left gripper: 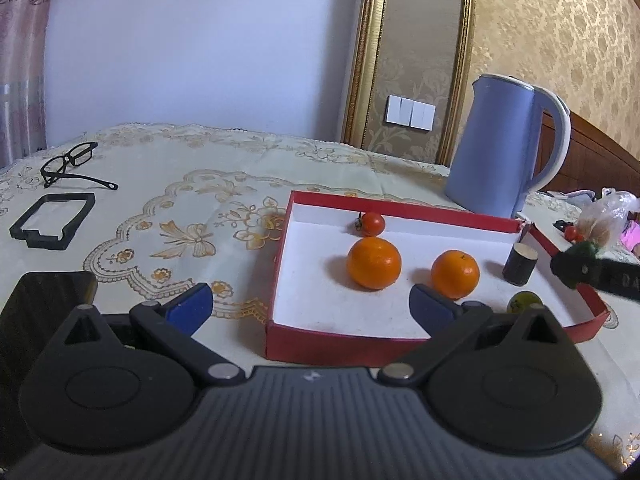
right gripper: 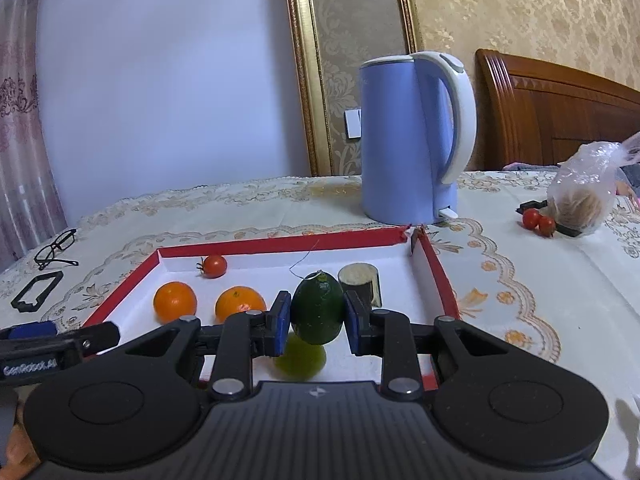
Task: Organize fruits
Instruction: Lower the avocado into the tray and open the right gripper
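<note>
The right gripper (right gripper: 316,316) is clamping a dark green fruit (right gripper: 317,307) between its blue pads, holding it in the air above the near part of the red tray (right gripper: 280,243). A second, paler green fruit (right gripper: 301,356) is lying on the tray's white floor just beneath the held one. Two oranges (right gripper: 175,302) (right gripper: 240,303) are sitting side by side in the tray, to the left of the held fruit, and a small tomato (right gripper: 214,266) is resting near the tray's far wall. A short dark cylinder (right gripper: 360,282) is standing upright in the tray toward its far right corner.

The left gripper (left gripper: 310,306) is hovering at the tray's near left corner with its jaws spread wide and nothing between them; one pad is over the tablecloth (left gripper: 168,184), the other over the tray floor.

Behind the tray a blue kettle (right gripper: 404,152) is standing. To the tray's right, two more tomatoes (right gripper: 538,220) are lying beside a plastic bag (right gripper: 582,196). Left of the tray, glasses (left gripper: 70,164) and a black frame (left gripper: 54,220) are lying on the cloth.
</note>
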{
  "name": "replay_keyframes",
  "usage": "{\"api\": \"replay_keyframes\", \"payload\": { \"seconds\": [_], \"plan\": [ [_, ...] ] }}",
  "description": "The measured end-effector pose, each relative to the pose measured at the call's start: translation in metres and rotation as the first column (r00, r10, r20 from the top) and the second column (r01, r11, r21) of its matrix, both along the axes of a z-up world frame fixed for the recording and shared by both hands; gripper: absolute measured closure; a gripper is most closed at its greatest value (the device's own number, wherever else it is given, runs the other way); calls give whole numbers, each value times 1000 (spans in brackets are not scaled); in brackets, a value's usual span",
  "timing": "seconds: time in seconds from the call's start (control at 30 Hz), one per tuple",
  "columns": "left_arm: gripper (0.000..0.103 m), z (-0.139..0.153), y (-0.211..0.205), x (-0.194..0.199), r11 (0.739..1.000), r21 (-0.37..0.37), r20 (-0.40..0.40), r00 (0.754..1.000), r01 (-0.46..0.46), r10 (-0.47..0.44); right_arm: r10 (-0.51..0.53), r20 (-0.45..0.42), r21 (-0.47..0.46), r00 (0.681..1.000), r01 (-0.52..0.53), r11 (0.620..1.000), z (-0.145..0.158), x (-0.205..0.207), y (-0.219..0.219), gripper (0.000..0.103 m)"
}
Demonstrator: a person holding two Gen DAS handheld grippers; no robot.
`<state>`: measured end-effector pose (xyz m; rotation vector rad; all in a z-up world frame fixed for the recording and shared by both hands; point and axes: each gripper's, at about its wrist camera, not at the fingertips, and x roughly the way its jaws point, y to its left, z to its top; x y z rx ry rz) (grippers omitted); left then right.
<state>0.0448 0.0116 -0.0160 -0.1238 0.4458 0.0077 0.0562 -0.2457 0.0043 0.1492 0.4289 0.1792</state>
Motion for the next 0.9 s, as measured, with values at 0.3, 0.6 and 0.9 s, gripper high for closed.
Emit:
{"api": "replay_keyframes", "payload": {
  "seconds": [0.3, 0.6, 0.9],
  "plan": [
    [0, 0, -7, -1, 999, 40, 10, 1000, 3, -3, -10, -19, -29, 1000, 9, 1000, 12, 37, 7, 76],
    [0, -1, -5, 0, 999, 34, 4, 1000, -5, 5, -62, -78, -107, 995, 54, 993, 8, 94, 25, 75],
    [0, -1, -3, -1, 1000, 25, 8, 1000, -1, 0, -70, -108, -73, 992, 63, 995, 7, 77, 14, 53]
  ]
}}
